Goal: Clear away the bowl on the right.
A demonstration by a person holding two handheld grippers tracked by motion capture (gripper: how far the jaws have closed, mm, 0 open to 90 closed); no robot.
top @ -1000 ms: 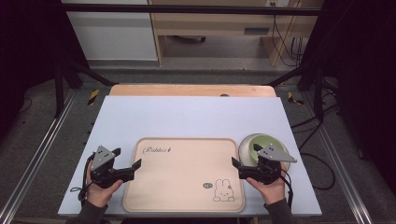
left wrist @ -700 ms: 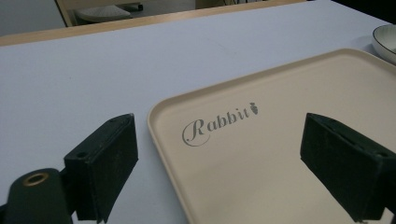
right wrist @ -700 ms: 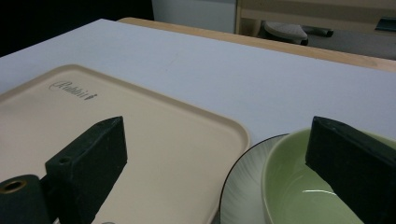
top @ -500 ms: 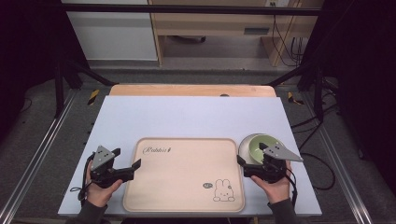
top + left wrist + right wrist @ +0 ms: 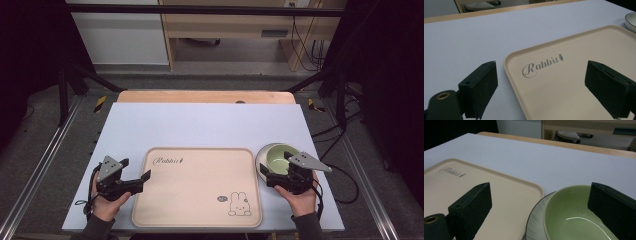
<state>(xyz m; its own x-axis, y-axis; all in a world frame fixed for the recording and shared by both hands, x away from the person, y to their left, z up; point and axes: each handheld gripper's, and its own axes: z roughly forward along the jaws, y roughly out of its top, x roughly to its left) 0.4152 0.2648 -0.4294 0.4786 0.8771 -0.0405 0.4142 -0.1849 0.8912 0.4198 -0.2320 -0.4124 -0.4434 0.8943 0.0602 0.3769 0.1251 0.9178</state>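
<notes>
Right hand-held gripper [image 5: 276,176] wide open w/ jaws astride green bowl [image 5: 279,158] rim; off-centre closing could tip it onto tray [image 5: 200,220]. Left hand-held gripper [image 5: 141,181] released at tray edge.

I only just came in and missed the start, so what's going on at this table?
A person holds a gripper in each hand at a table. The right gripper, jaws open, sits at the near rim of a green bowl that stands beside a beige tray. The left gripper, also open, is at the tray's left edge. Nothing is gripped or lifted yet.
</notes>
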